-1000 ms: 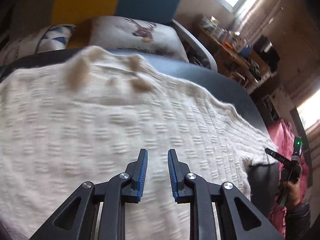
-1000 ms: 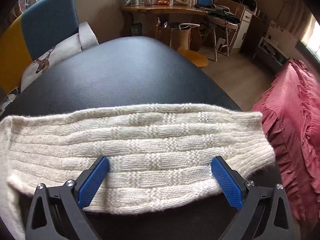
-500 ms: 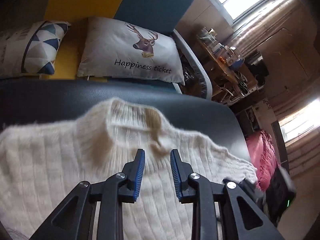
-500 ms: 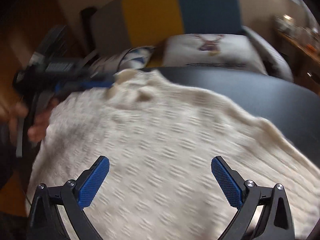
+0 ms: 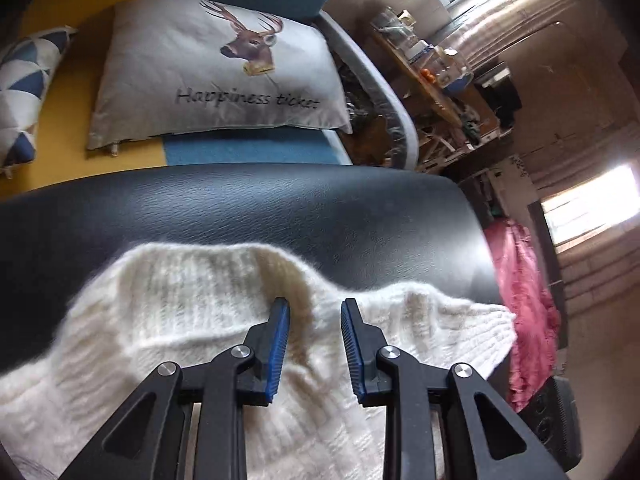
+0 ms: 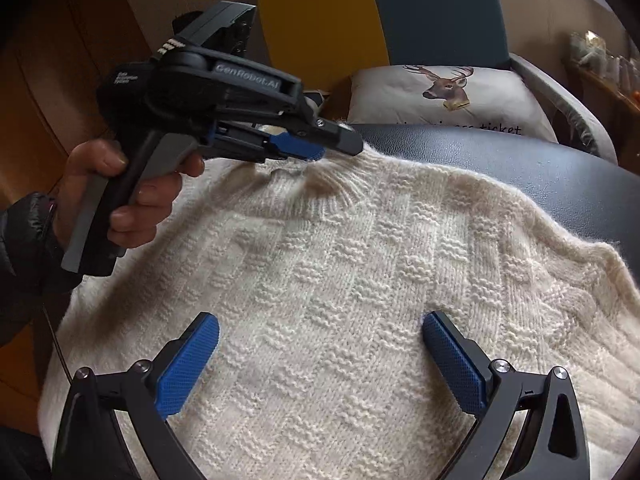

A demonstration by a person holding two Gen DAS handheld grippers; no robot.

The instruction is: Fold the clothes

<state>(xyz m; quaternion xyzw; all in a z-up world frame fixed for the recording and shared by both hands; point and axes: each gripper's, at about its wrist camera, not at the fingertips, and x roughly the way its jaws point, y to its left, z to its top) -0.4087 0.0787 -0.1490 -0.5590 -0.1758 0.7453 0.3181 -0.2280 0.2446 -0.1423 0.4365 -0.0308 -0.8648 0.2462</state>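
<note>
I read "GenRobot.AI" in pale letters along the housing of my left gripper (image 6: 320,148), seen from the right wrist view; a smaller white label further back on that housing is too blurred to read. The deer cushion (image 5: 224,72) on the far sofa carries the script "Happiness ticket". The cream knitted sweater (image 6: 360,280) lies flat across the black padded surface (image 5: 280,216), its ribbed collar (image 5: 224,272) at the far edge of the cloth. In the left wrist view the blue-padded fingers (image 5: 280,344) of that gripper stand a narrow gap apart, straddling the right-hand side of the collar without closing on it. My right gripper (image 6: 320,360) is spread wide, low over the chest of the sweater with nothing between its pads; I cannot tell whether the tips touch the knit. A hand (image 6: 120,200) in a dark sleeve grips the left gripper's handle at the sweater's left edge. Beyond the collar a bare band of black surface runs to the far rim; the sweater's right shoulder edge falls short of the right rim, where a pink ruffled cloth (image 5: 524,300) hangs.
</note>
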